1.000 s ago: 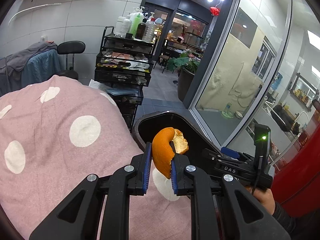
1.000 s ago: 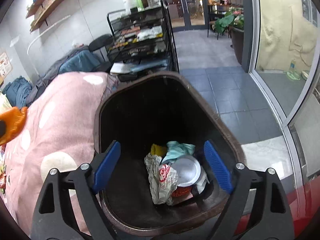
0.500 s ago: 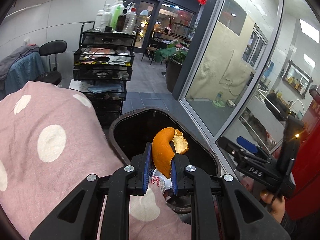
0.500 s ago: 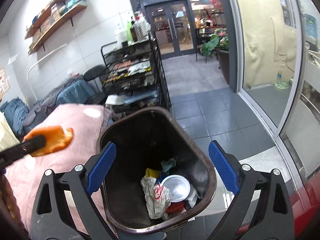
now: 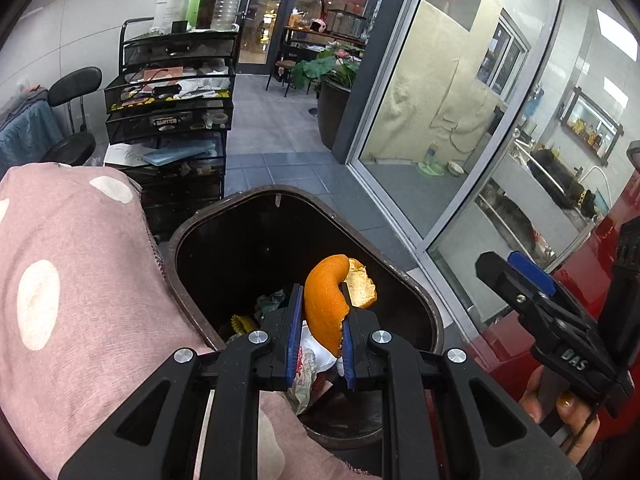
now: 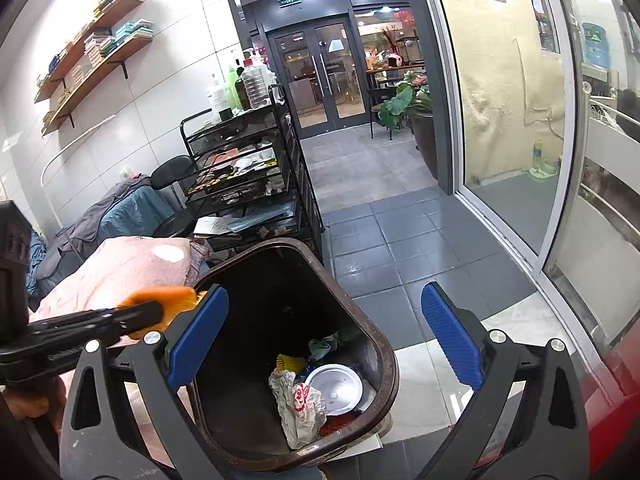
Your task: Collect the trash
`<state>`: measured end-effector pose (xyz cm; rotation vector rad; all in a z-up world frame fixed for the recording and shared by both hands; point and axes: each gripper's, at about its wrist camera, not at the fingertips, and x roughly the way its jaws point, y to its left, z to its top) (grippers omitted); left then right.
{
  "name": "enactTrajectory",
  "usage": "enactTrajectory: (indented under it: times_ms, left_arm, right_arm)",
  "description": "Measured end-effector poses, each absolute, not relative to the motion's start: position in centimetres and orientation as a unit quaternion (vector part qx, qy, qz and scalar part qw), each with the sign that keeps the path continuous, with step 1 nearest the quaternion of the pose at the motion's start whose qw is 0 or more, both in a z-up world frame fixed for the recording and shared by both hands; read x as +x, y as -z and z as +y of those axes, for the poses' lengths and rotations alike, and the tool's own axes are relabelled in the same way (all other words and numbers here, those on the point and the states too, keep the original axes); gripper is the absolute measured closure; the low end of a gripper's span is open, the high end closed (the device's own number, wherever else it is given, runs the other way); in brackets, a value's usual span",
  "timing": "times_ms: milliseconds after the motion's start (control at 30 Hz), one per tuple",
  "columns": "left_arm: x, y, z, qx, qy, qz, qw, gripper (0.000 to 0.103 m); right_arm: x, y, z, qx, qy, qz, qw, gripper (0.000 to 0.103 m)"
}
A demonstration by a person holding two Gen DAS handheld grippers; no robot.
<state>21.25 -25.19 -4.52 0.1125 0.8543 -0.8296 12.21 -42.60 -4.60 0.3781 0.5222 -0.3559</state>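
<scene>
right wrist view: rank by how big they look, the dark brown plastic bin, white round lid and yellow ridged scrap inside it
1. dark brown plastic bin
2. white round lid
3. yellow ridged scrap, partly buried, so its true size is unsure

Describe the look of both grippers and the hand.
Both grippers, left and right, are black angular frames with silver screws and ribbed blue pads. The right one bears white "DAS" lettering. The hand shows yellow nail polish and a dark sleeve.

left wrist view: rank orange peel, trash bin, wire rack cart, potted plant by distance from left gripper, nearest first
1. orange peel: clamped in the left gripper.
2. trash bin: just below and ahead, open.
3. wire rack cart: beyond the bin, to the left.
4. potted plant: farthest, up the corridor by the glass wall.
</scene>
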Motion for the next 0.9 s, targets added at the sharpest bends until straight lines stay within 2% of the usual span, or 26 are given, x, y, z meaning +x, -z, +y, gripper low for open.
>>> enactTrajectory:
  times_ms: [33, 100, 167, 233, 500, 900]
  left_arm:
    - [21.3, 4.7, -25.4, 0.061, 0.386, 0.402, 0.828, 0.085]
    - [21.3, 5.2, -25.8, 0.074, 0.381, 0.407, 0.827, 0.073]
    - [21.1, 5.2, -25.7, 0.072, 0.378, 0.402, 0.831, 0.030]
    - [20.8, 5.0, -25.5, 0.073, 0.373, 0.389, 0.839, 0.019]
    - [19.8, 3.6, -23.5, 0.077, 0.352, 0.350, 0.865, 0.006]
    - [16.3, 0.1, -17.2, 0.045, 0.292, 0.265, 0.918, 0.005]
  right_arm:
    - [12.1, 4.6, -42.7, 0.186, 0.174, 0.255, 0.933, 0.007]
    - [12.1, 4.6, -42.8, 0.186, 0.174, 0.255, 0.933, 0.007]
    - [12.0, 4.6, -42.9, 0.186, 0.175, 0.257, 0.932, 0.007]
    - [12.0, 4.7, -42.8, 0.186, 0.176, 0.258, 0.932, 0.007]
    - [12.0, 4.7, -42.6, 0.188, 0.175, 0.251, 0.933, 0.006]
    - [11.5, 3.8, -40.7, 0.187, 0.139, 0.225, 0.946, 0.006]
